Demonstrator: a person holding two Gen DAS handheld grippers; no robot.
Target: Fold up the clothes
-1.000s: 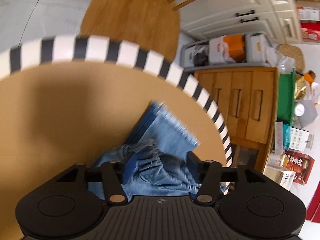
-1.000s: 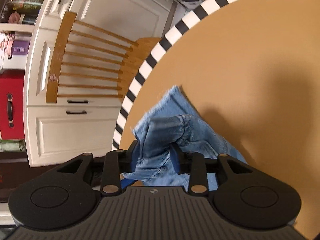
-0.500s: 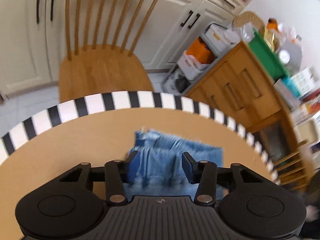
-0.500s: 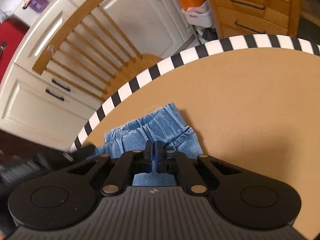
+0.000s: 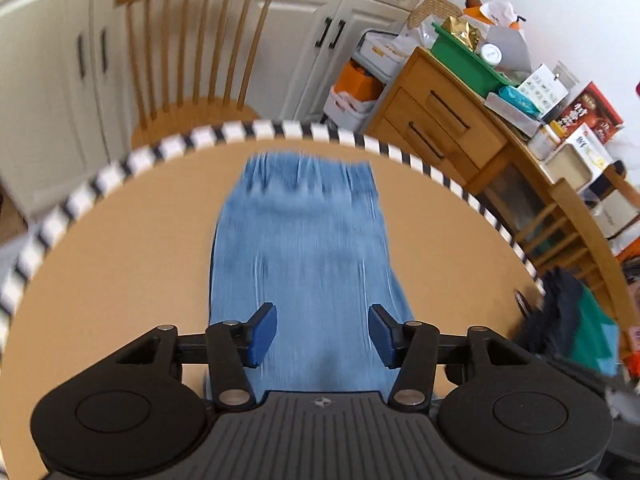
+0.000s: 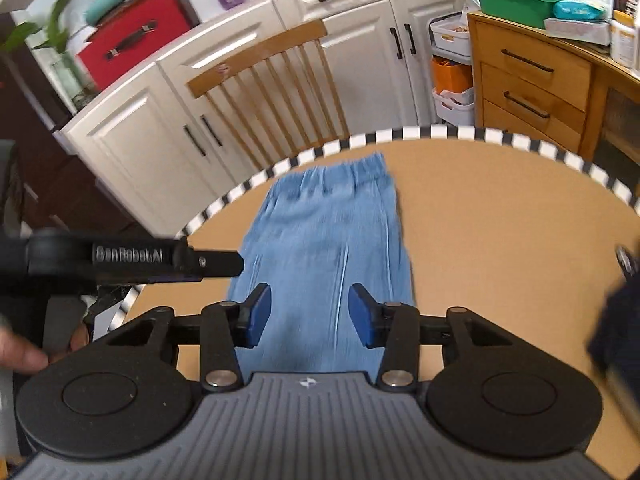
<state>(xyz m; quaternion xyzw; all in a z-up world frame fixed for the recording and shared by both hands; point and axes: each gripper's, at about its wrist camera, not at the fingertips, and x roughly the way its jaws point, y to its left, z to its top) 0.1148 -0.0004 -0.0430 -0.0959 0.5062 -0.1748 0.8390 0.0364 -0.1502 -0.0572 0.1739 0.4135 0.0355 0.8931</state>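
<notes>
**Folded denim lies flat on the round table, both grippers free of it**

Left wrist view: the left gripper (image 5: 322,334) fills the bottom of the frame, its two blue-padded jaws spread wide with nothing between them. Past the jaws, a light blue denim garment (image 5: 304,256) lies flat in the centre of the frame as a long folded rectangle, its gathered waistband at the far end near the table's rim. It rests on a round tan table (image 5: 100,272) edged with a black-and-white striped band. The picture is somewhat blurred, so seams and stitching cannot be made out. Beyond the rim, at upper left, stands a wooden chair (image 5: 192,52) with a spindle back, in front of white cupboards (image 5: 52,64). At upper right is a wooden dresser (image 5: 444,120) with a green tray (image 5: 468,56) and boxes on top. At the right edge, dark and green cloth (image 5: 568,320) shows near the table's rim.

Right wrist view: the right gripper (image 6: 308,316) sits at the bottom, jaws likewise spread apart and holding nothing. The denim garment (image 6: 328,240) lies in the middle of the frame, running from the gripper toward the striped rim of the table (image 6: 500,240), waistband at the far end. From the left edge a black bar of the other gripper (image 6: 132,260) reaches in, its tip just over the garment's left side; whether it touches the cloth cannot be told. A hand (image 6: 24,356) shows at lower left. The chair (image 6: 272,92) and white cupboards (image 6: 160,128) stand behind, with a red case (image 6: 132,36) at upper left.
</notes>
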